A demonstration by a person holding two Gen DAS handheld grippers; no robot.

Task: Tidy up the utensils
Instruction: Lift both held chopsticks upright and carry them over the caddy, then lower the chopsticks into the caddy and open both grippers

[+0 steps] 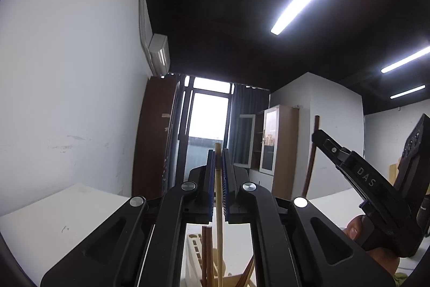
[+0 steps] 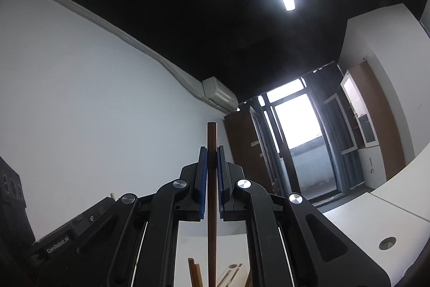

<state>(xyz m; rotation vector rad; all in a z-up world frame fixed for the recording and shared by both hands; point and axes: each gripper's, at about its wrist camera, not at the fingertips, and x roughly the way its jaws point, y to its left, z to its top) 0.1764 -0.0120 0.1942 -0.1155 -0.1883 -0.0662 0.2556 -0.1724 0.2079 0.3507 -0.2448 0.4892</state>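
Your left gripper (image 1: 218, 155) is black with blue ribbed pads (image 1: 211, 184) and silver pivot caps, and the stick (image 1: 219, 195) in it is pale, light wood. Your right gripper (image 2: 212, 152) has the same black body and blue pads (image 2: 203, 184), but its stick (image 2: 211, 195) is dark reddish brown. Below you, more brown and tan sticks (image 1: 207, 254) stand in a pale holder (image 1: 194, 249). The table (image 1: 67, 217) is white, the wall (image 1: 67, 71) white with grey scuffs, the ceiling (image 1: 215, 4) black, the cabinet (image 1: 153, 136) dark brown, the curtain (image 1: 246, 123) grey-blue.
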